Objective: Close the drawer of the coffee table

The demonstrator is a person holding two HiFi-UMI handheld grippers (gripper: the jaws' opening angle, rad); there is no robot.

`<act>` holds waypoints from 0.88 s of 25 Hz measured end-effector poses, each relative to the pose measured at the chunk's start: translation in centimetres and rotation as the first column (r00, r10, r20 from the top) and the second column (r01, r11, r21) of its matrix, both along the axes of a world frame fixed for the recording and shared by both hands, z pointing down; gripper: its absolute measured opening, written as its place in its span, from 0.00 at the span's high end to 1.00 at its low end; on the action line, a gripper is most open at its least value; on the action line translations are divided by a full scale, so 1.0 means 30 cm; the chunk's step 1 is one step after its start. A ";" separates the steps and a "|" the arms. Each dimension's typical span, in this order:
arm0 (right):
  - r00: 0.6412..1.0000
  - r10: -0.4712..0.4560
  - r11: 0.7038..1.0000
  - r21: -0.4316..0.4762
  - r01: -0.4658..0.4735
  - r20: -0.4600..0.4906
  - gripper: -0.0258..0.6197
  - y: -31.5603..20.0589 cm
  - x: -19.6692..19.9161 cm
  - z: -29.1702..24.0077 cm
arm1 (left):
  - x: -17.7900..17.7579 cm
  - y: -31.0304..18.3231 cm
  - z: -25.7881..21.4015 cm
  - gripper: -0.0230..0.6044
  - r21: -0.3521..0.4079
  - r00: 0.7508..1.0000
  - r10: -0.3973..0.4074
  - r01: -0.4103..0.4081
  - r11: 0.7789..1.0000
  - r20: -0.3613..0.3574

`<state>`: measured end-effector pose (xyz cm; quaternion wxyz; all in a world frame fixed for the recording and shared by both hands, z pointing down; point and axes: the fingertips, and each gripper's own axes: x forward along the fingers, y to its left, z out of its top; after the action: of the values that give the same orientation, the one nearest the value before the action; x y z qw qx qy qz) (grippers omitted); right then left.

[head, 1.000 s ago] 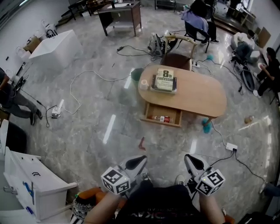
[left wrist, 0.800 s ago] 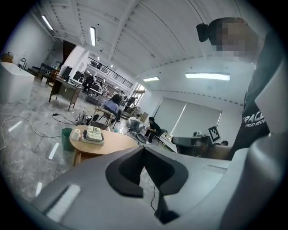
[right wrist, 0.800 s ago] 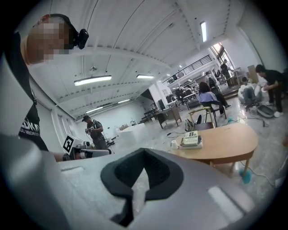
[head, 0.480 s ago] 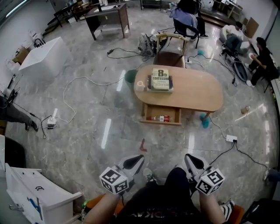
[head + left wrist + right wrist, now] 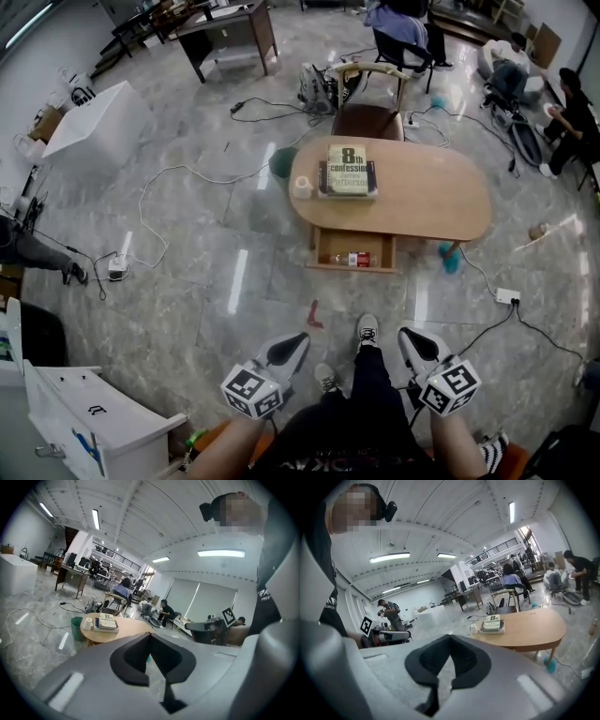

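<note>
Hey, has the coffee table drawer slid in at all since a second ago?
No. The drawer still sticks out just as far from under the coffee table at its near edge, wide open.

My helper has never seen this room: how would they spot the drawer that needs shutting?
Find the oval wooden coffee table mid-floor, with a book on it. The drawer sticks out open beneath the book's end, a small red-banded bottle lying inside.

The rear of the open light-wood drawer (image 5: 352, 268) was hidden beneath the front edge of the oval light-wood coffee table (image 5: 441, 202). The small red-and-clear item (image 5: 349, 259) inside was too small to identify. The white cabinet (image 5: 89, 422) was cut off at the lower-left picture edge.
</note>
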<state>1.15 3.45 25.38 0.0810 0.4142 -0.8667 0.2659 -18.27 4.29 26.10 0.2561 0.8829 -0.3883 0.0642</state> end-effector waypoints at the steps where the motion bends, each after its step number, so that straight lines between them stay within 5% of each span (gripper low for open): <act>1: 1.000 -0.004 1.000 0.000 0.004 -0.007 0.96 -0.032 0.008 0.013 | 0.011 -0.024 0.008 0.97 0.007 1.000 -0.001 0.000 1.000 0.012; 9: 0.998 -0.016 1.000 -0.014 0.015 -0.067 0.96 -0.260 0.068 0.165 | 0.071 -0.235 0.117 0.97 0.063 0.996 -0.037 0.032 0.998 0.079; 22: 0.996 -0.001 0.999 -0.048 -0.003 -0.088 0.96 -0.534 0.163 0.514 | 0.112 -0.508 0.486 0.97 0.009 0.982 -0.036 0.034 0.999 0.185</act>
<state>6.05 -12.58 40.81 0.1290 0.4240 -0.8554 0.2680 -14.91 -10.95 40.68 0.2174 0.8669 -0.4260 0.1404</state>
